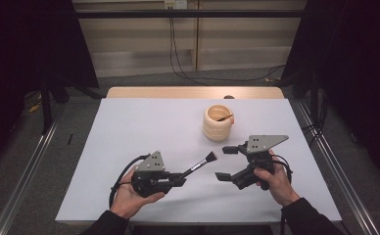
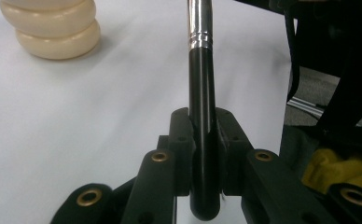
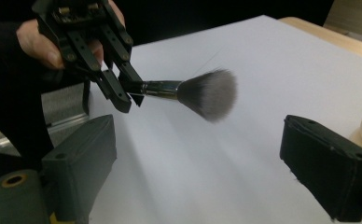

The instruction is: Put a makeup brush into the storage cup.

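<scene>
I have the brush (image 1: 199,165) clamped by the butt end of its black handle in my left claw (image 1: 180,180), so the whole ferrule and bristle head stick out free in front. That hold leaves a long stretch of handle exposed, which I judge is deliberate: it gives my other claw something to take without the two tools fouling each other. In the left claw view the jaws are pressed tight against the handle on both sides, with the rounded end poking out just behind them. The brush sits raised off the worktop (image 1: 144,127), slanting up and away from me, its soft grey head (image 3: 210,94) pointing toward the right claw (image 1: 227,163).

My right claw is spread wide and holds nothing; in its own view the two jaws stand well apart with the bristles hanging in the air between and beyond them, touching neither. The cream ribbed cup (image 1: 218,123) stands farther back on the worktop, upright, with something thin already leaning inside it. I take it as the likely place for this brush.
</scene>
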`<state>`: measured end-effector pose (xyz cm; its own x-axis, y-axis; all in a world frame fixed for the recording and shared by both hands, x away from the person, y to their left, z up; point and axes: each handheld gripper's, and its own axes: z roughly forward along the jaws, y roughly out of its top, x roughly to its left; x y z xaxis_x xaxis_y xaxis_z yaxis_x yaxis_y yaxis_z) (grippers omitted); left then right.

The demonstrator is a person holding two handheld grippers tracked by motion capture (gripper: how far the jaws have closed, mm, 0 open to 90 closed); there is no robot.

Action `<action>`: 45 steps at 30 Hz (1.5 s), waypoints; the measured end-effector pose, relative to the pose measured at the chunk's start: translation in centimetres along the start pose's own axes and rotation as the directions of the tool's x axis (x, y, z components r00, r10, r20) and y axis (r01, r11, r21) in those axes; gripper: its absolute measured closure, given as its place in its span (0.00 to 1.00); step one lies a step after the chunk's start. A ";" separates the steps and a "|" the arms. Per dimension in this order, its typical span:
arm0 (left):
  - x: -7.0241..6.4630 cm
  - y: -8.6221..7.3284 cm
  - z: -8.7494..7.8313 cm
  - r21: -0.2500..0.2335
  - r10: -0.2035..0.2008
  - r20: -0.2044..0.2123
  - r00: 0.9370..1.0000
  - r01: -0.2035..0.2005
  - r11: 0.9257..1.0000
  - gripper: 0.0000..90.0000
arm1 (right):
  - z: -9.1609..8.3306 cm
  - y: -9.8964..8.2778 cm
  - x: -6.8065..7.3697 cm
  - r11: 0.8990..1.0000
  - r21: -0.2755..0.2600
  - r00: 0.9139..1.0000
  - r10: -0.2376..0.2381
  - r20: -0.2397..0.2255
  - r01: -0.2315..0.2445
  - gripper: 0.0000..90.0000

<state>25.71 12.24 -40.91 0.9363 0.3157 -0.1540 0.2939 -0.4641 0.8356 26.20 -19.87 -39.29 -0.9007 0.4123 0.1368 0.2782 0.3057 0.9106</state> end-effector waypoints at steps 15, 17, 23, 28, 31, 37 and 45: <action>-0.5 0.3 0.2 -0.093 0.041 -0.001 0.999 -0.041 0.995 0.88 | 0.4 -0.2 0.3 0.996 -0.090 0.996 0.019 -0.085 -0.026 0.15; -0.6 0.3 0.3 -0.100 0.044 -0.002 0.999 -0.044 0.994 0.88 | 0.4 -0.4 0.3 0.993 -0.112 0.993 0.014 -0.116 -0.027 0.15; -0.8 0.3 0.7 -0.120 0.053 0.010 0.999 -0.052 0.991 0.88 | 0.8 -0.3 0.4 0.990 -0.129 0.993 0.042 -0.112 -0.057 0.18; -0.9 0.3 0.9 -0.122 0.058 0.010 0.998 -0.056 0.991 0.88 | 0.9 -0.4 0.4 0.988 -0.138 0.995 0.053 -0.082 -0.064 0.29; -0.9 0.2 1.0 -0.117 0.064 0.012 0.998 -0.062 0.991 0.88 | 0.8 -0.4 0.3 0.985 -0.157 0.995 0.056 -0.082 -0.068 0.38; -1.0 0.1 0.9 -0.119 0.070 0.014 0.997 -0.068 0.991 0.88 | 0.7 -0.5 0.0 0.982 -0.167 0.992 0.066 -0.106 -0.083 0.48; -1.1 -0.1 1.3 -0.123 0.078 0.039 0.996 -0.073 0.990 0.88 | 1.0 -0.6 -0.1 0.981 -0.166 0.985 0.078 -0.156 -0.104 0.60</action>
<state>24.89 10.86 -41.46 0.9633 0.2455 -0.1088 0.1989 -0.3805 0.9031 26.49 -19.25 -40.21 -0.9173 0.2958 0.2667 0.3111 0.1140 0.9435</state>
